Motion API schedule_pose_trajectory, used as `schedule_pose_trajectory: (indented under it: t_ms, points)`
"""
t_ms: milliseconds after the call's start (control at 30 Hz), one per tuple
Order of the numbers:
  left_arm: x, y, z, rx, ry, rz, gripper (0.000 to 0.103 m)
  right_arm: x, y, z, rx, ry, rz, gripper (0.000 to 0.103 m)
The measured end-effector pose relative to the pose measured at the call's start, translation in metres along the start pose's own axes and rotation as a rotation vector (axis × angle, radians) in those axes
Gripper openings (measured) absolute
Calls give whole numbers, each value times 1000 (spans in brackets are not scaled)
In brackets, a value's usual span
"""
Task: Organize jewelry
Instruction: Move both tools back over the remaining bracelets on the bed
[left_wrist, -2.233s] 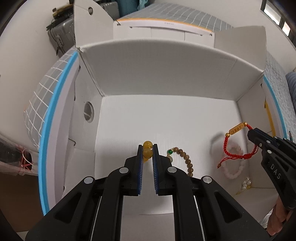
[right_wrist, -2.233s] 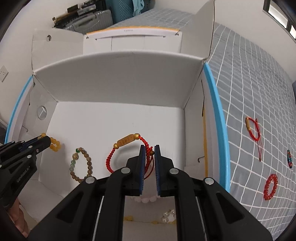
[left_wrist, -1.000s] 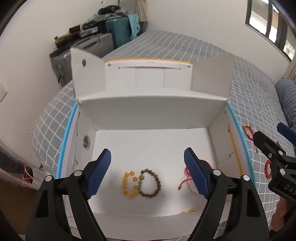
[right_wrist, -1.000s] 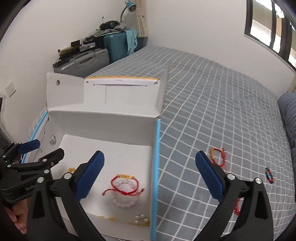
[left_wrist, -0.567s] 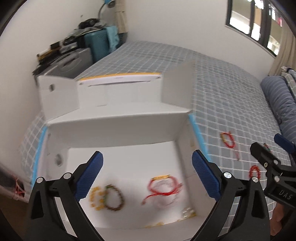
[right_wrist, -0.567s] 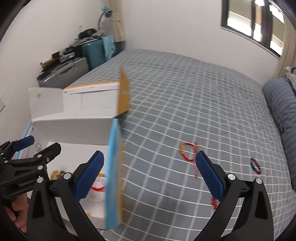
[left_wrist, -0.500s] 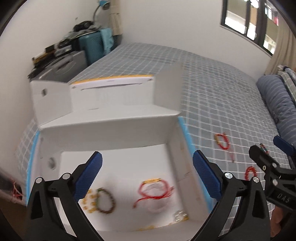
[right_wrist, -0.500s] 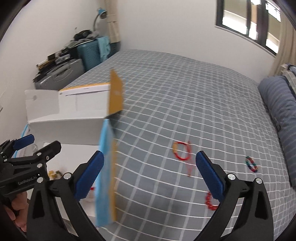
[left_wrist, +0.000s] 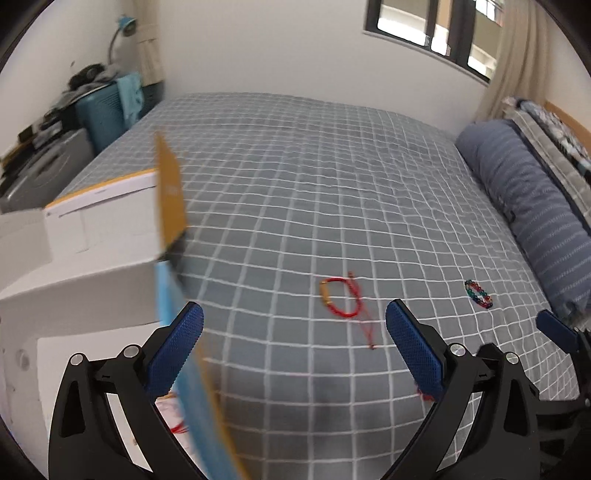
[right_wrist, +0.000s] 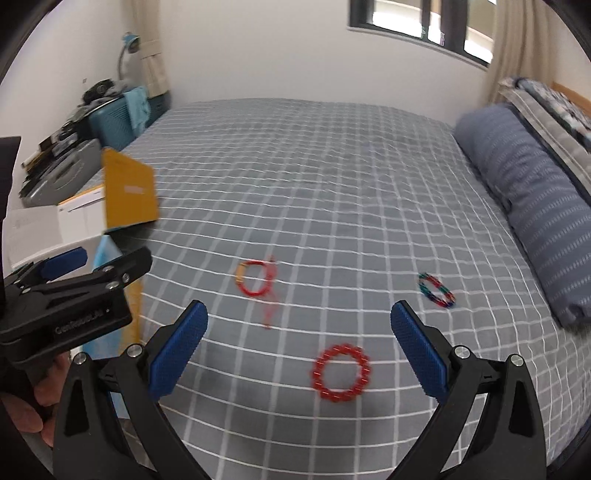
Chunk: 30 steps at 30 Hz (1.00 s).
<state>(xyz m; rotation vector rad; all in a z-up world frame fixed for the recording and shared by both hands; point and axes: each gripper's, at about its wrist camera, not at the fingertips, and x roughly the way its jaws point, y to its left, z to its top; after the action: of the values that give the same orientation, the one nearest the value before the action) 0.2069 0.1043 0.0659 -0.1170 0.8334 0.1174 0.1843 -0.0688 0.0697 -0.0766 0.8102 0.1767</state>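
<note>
Three bracelets lie on the grey checked bed cover. A red cord bracelet with a gold tube (left_wrist: 341, 301) (right_wrist: 255, 278) lies in the middle. A red bead bracelet (right_wrist: 341, 372) lies nearest, between my right gripper's fingers in view. A multicoloured bead bracelet (right_wrist: 436, 290) (left_wrist: 478, 294) lies to the right. The white cardboard box (left_wrist: 92, 266) with a blue edge stands at the left. My left gripper (left_wrist: 293, 352) is open and empty beside the box's right wall. My right gripper (right_wrist: 299, 349) is open and empty above the bed.
A blue striped bolster pillow (right_wrist: 532, 206) lies along the bed's right side. Suitcases and clutter (right_wrist: 74, 147) stand at the far left by the wall. The box's orange flap (left_wrist: 170, 195) stands up at its right corner. The left gripper also shows in the right wrist view (right_wrist: 74, 288).
Both grippers have swung right, away from the box and over the bed. The box has slid to the left edge of both views. Both were shut on bracelets 2.2 s ago and are open now.
</note>
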Motion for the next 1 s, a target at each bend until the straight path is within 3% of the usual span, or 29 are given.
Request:
schedule_pose_trajectory:
  t_ms: [333, 633, 900, 1000]
  points:
    - [78, -33, -5, -34, 91, -46, 97, 46, -57, -23, 82, 81, -56, 95]
    - [128, -40, -11, -38, 128, 20, 97, 89, -73, -57, 90, 200, -43, 95]
    - [173, -39, -12, -74, 192, 99, 97, 107, -70, -68, 77, 245, -49, 95]
    - [189, -35, -12, -90, 211, 129, 97, 112, -71, -72, 74, 267, -42, 88]
